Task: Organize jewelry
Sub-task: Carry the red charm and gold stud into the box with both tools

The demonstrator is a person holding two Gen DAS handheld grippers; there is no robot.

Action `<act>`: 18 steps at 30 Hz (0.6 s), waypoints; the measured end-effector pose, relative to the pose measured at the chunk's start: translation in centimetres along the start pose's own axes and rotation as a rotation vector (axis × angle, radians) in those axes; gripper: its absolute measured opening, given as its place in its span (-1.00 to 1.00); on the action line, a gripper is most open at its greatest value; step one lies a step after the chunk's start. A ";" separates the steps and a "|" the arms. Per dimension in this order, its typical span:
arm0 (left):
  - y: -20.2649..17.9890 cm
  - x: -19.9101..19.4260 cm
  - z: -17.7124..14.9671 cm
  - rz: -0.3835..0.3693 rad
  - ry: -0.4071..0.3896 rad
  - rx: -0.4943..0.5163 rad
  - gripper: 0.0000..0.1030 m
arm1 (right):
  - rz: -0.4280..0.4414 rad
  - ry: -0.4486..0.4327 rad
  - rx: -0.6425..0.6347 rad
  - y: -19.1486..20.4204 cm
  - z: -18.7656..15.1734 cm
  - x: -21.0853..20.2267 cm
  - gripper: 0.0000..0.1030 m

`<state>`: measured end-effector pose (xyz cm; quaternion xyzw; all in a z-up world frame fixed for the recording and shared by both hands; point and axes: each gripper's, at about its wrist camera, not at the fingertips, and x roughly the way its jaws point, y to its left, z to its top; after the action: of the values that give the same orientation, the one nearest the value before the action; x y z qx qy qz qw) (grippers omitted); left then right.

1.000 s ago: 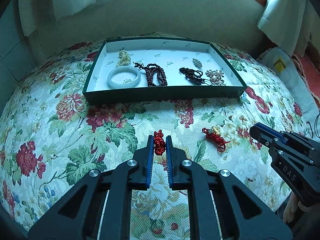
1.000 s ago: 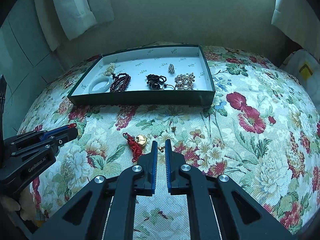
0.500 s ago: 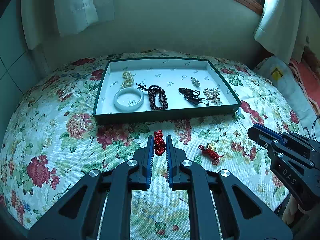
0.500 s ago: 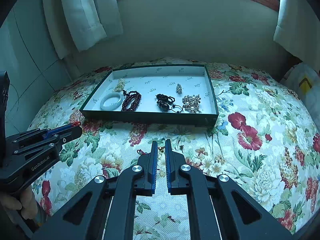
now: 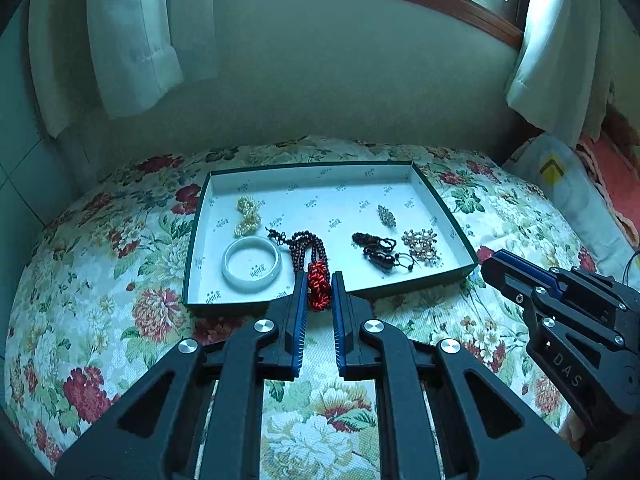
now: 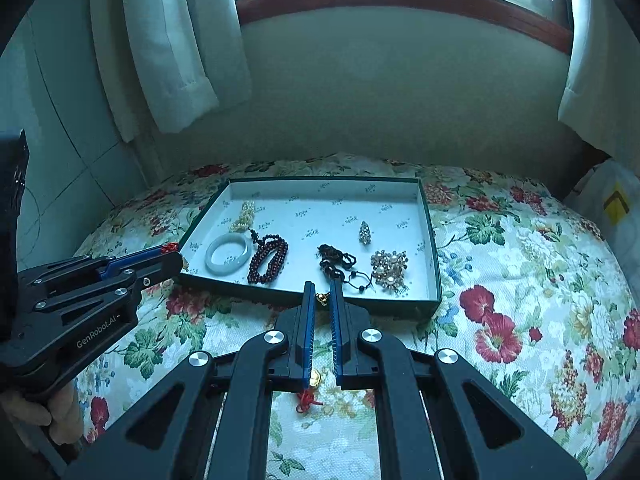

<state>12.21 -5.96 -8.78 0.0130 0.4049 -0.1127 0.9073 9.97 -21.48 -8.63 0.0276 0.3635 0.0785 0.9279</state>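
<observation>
My left gripper (image 5: 319, 290) is shut on a red knotted cord (image 5: 319, 285) and holds it above the bed, just in front of the green tray (image 5: 456, 228). My right gripper (image 6: 322, 299) is shut on a red cord with gold charms (image 6: 322, 299); its gold bead (image 6: 315, 377) and red knot (image 6: 307, 400) hang below the fingers. The tray holds a jade bangle (image 5: 251, 263), a pearl strand (image 5: 247, 216), dark red beads (image 5: 310, 250), a dark bracelet (image 5: 376, 248), a brooch (image 5: 386, 215) and a pearl cluster (image 5: 421, 243).
The tray lies on a floral bedspread (image 5: 120, 320) near the wall. White curtains (image 5: 132, 40) hang at the left and the right under a window. A pillow (image 5: 568, 184) lies at the right. Each gripper shows in the other's view, the right one (image 5: 560, 312) and the left one (image 6: 80, 300).
Both grippers have risen off the bedspread with their cords and moved forward toward the tray. The gold-charm cord has left the bed and now hangs from the right gripper.
</observation>
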 end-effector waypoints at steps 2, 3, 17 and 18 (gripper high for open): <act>0.0 0.4 0.8 0.000 -0.008 0.003 -0.78 | -0.004 -0.010 0.001 -0.3 0.8 0.4 -0.86; -0.1 0.7 1.3 0.001 -0.010 0.004 -0.78 | -0.005 -0.015 0.002 -0.5 1.2 0.7 -0.86; -0.1 8.1 6.0 0.011 0.008 0.009 -0.78 | -0.027 -0.030 0.010 -3.3 5.7 6.5 -0.86; -0.2 8.7 6.2 0.012 0.010 0.010 -0.78 | -0.028 -0.026 0.011 -3.5 5.8 7.1 -0.86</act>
<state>22.33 -8.58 -10.96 0.0204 0.4089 -0.1089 0.9058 19.52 -23.68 -9.48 0.0286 0.3520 0.0630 0.9334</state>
